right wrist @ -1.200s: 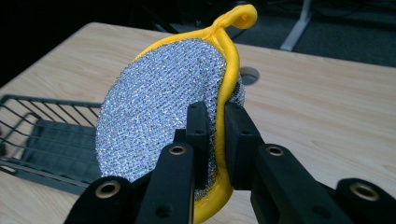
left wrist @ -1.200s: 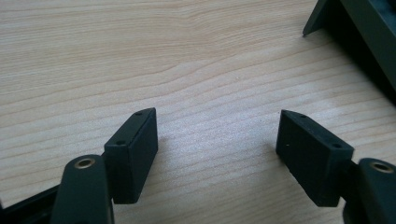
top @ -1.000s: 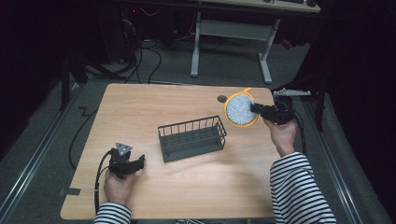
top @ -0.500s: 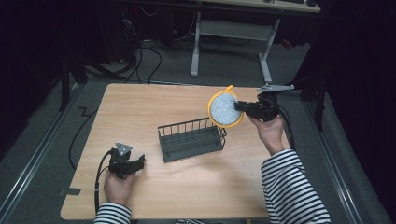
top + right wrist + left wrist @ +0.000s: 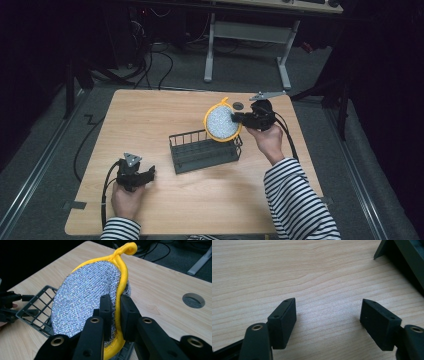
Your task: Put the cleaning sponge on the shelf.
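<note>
Above the rack's (image 5: 204,152) right end now, your right gripper (image 5: 235,119) has carried the pinched scrubber (image 5: 221,123) leftward; left gripper (image 5: 148,174) stays spread, resting near it.

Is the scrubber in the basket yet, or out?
Out: the scrubber stands on edge, clamped in the right gripper above the basket's right end.

your right gripper (image 5: 235,118) is carrying the round silver scrubber with the yellow rim (image 5: 221,123) leftward across the table (image 5: 150,115), away from the right edge where it hung in the first of the 2 earlier pictures. the scrubber now sits over the right end of the dark wire basket (image 5: 202,152), its lower rim overlapping the basket's top edge, and your right hand (image 5: 267,140) has come in with it.
</note>
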